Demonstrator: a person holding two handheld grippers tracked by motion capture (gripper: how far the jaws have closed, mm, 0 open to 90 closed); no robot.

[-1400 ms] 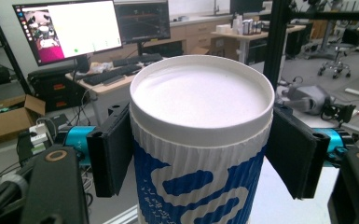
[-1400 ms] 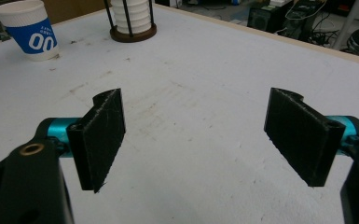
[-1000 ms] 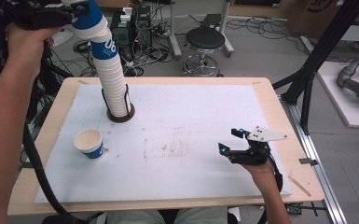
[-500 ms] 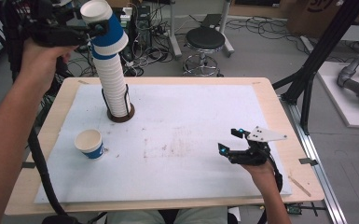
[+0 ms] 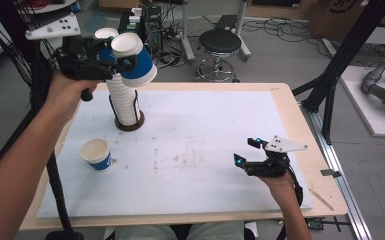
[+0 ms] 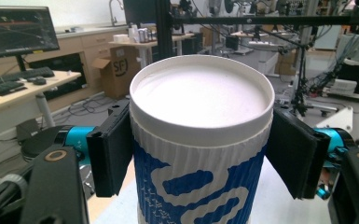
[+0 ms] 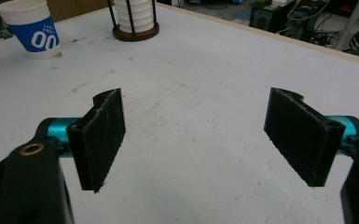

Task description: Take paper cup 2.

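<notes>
High above the table's far left, my left gripper (image 5: 123,59) is shut on a blue and white paper cup (image 5: 135,65), held tilted and clear of the stack. In the left gripper view the cup (image 6: 200,107) sits between both pads (image 6: 109,154), base toward the camera. Below it a tall stack of cups (image 5: 124,102) stands in a round dark-based holder (image 5: 129,124). A single cup (image 5: 96,154) stands upright on the white mat at front left. My right gripper (image 5: 245,151) rests open low at front right, nothing between its fingers (image 7: 100,135).
A white mat (image 5: 190,150) covers the wooden table (image 5: 285,100). The right gripper view looks across the mat to the single cup (image 7: 31,29) and the holder (image 7: 134,23). A stool (image 5: 220,47), cables and black frame legs stand beyond the far edge.
My left gripper has pulled the top cup off the stack, moving right and slightly down and tilting it. The right gripper has not moved.
</notes>
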